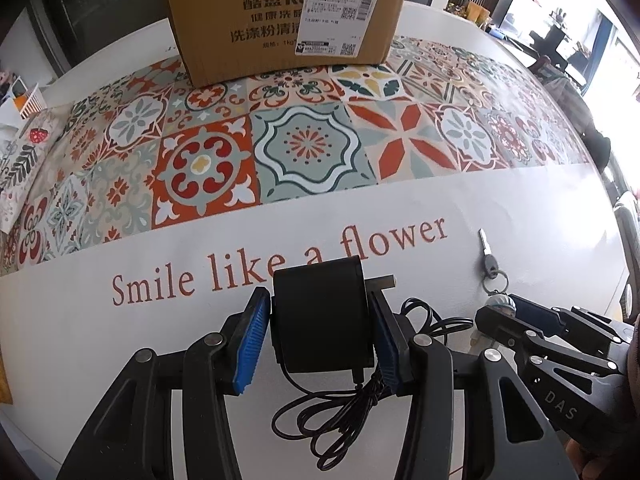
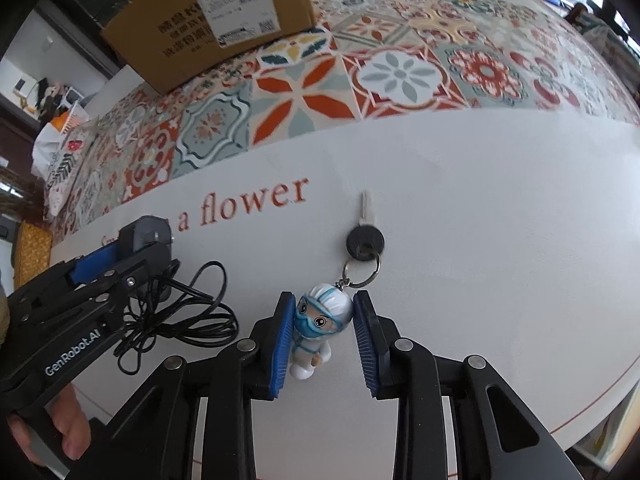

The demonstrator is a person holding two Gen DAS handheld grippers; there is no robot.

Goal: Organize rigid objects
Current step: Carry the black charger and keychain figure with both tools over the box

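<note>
We pinch the black plastic power adapter [image 1: 320,316] in the left tool [image 1: 320,336], its thin black cable [image 1: 340,412] trailing near us. The right tool [image 2: 320,340] clamps the small white figurine keychain [image 2: 320,320]; its key [image 2: 365,232] lies on the white worktop [image 2: 480,240]. Open room leads to the far brown cardboard box [image 1: 280,20].

On my feeds, both grippers are black linkage frames with silver pivot screws and ribbed blue pads. My left gripper [image 1: 320,344] bears white "GenRobot.AI" lettering. My right gripper [image 2: 322,344] reads "DAS".
</note>
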